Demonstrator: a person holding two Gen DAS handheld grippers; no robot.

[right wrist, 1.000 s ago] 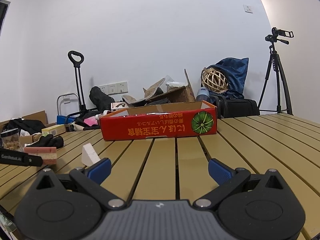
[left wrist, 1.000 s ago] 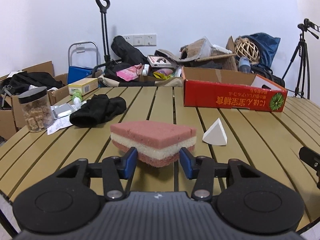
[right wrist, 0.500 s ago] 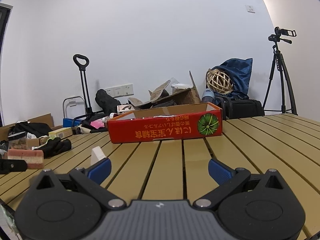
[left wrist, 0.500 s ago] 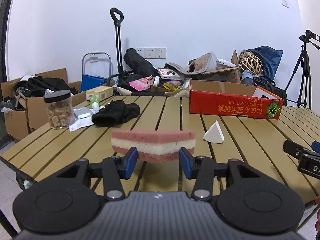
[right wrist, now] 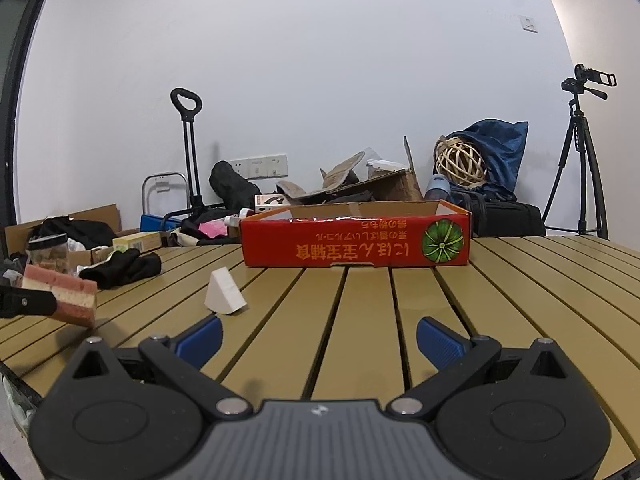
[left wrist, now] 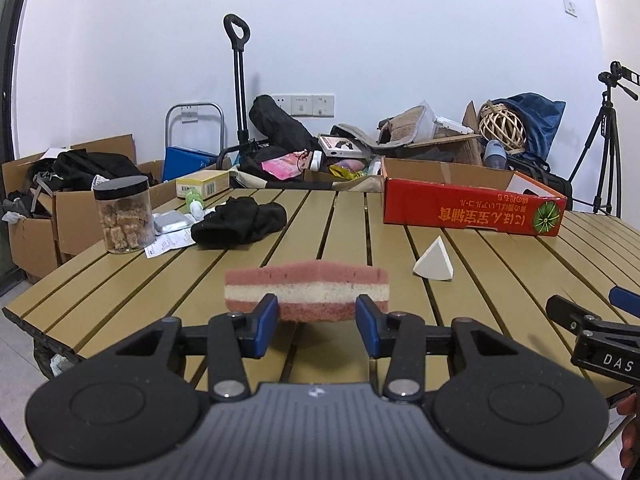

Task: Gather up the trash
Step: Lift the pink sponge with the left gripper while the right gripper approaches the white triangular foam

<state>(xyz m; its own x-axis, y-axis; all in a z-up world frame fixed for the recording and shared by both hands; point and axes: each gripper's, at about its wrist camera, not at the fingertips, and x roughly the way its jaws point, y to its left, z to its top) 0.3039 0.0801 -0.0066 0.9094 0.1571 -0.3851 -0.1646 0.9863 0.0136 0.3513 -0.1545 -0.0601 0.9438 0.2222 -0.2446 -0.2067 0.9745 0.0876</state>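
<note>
My left gripper (left wrist: 316, 320) is shut on a pink-and-white layered sponge (left wrist: 306, 290) and holds it just above the slatted wooden table (left wrist: 344, 224). The sponge also shows at the left edge of the right wrist view (right wrist: 64, 294). A white wedge-shaped sponge (left wrist: 434, 266) lies on the table to the right of it, and in the right wrist view (right wrist: 224, 294) it sits ahead and left of my right gripper (right wrist: 318, 338), which is open and empty. A red cardboard box (left wrist: 472, 206), open at the top, stands at the back of the table (right wrist: 356, 236).
A black cloth (left wrist: 240, 222), a jar of brown cubes (left wrist: 124, 216), papers and a small bottle lie at the table's left. Cardboard boxes, bags, a hand trolley (left wrist: 238, 92) and a tripod (left wrist: 608, 140) crowd the floor behind.
My left gripper has lifted the pink sponge off the table and pulled back toward the near edge. My right gripper stays open, shifting slightly.
</note>
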